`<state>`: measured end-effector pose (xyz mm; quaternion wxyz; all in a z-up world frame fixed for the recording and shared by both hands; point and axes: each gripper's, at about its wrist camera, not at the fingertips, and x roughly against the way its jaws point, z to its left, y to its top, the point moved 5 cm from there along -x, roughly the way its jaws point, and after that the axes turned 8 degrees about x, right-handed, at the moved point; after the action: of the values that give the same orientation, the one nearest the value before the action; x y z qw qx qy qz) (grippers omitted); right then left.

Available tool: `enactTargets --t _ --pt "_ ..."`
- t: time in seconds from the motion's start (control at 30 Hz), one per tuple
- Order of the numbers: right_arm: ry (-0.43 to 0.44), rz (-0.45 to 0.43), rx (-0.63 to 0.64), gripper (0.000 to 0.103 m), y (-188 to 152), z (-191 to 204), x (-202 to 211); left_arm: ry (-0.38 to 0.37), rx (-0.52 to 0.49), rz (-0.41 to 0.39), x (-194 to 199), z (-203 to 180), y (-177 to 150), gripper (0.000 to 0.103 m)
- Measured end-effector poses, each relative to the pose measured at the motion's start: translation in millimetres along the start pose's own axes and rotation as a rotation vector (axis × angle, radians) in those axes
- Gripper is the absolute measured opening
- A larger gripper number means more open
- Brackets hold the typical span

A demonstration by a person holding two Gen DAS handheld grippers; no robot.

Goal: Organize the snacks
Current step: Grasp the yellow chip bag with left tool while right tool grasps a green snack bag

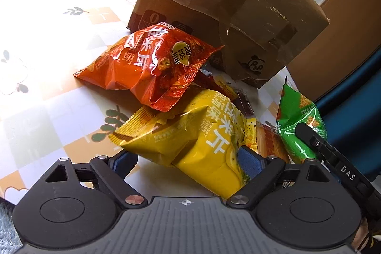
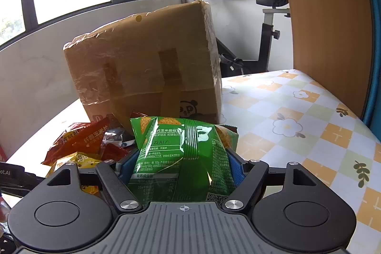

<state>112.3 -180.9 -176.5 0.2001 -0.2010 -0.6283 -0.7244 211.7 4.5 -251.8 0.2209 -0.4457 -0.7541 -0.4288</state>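
1. Checked tablecloth [image 2: 309,116] with white flowers and orange squares covers the table I am working over; windows and an exercise bike [image 2: 269,23] fill the background in my right wrist view.
2. My right gripper [image 2: 176,166] is clamped on the green snack bag [image 2: 181,158]: its blue pads [image 2: 234,169] press both sides of the bag, which sits upright between the fingers with its back panel toward the camera. I can read "23 A1/1", a nutrition table and a QR code on it.
3. My left gripper [image 1: 190,158] has the yellow chip bag [image 1: 190,135] between its spread fingers; the right pad [image 1: 250,158] touches the bag, but I cannot tell whether the left one does, so I cannot say if it is gripped.
4. From the left wrist I count three large bags: one yellow, one orange-red chip bag [image 1: 147,63] resting partly on top of the yellow one, and the green one off to the right, held by the other tool. Both yellow and orange-red bags read "CRISPY CORN CHIPS", upside down to me, with large Chinese characters.
5. A few smaller packets lie between the bags, mostly hidden; I cannot count them.
6. One taped cardboard box [image 1: 228,11] stands just behind the pile, with a small panda logo near its lower corner.
7. "DAS" is printed on the right tool's arm.
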Motion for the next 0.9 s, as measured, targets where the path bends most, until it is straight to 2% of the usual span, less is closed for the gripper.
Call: enactTargets --t 0.07,0.17,0.3,0.4,0.47,0.5,0.63,0.9 --pt "0.001 -0.001 0.0 0.072 -0.1 -0.1 0.3 -0.009 -0.012 0.001 -7.0 -3.1 6.2 0.096" --pt "0.002 -0.001 -0.003 0.072 -0.6 -1.0 -0.3 0.029 -0.05 -0.024 -14.5 -7.2 13.6 0.096" --pt "-0.002 -0.004 0.002 0.072 -0.9 -0.3 -1.7 0.041 -0.031 -0.023 -25.0 -7.0 19.3 0.096" --pt "0.007 -0.008 0.007 0.072 -1.4 0.5 -2.6 0.051 -0.047 -0.062 -25.0 -8.5 18.4 0.096" --pt "0.01 -0.01 0.009 0.072 -1.7 0.4 -3.0 0.058 -0.083 -0.103 -22.9 -12.4 14.9 0.093" --pt "0.011 -0.011 0.009 0.072 -2.0 0.0 -3.2 0.053 -0.091 -0.115 -22.0 -13.5 12.9 0.085" --pt "0.014 -0.013 0.009 0.072 -2.0 0.2 -5.0 0.044 -0.112 -0.119 -21.9 -19.9 6.1 0.071" --pt "0.01 -0.017 0.007 0.072 -1.8 0.1 -3.8 0.029 -0.207 -0.211 2.2 -34.6 4.5 0.067"
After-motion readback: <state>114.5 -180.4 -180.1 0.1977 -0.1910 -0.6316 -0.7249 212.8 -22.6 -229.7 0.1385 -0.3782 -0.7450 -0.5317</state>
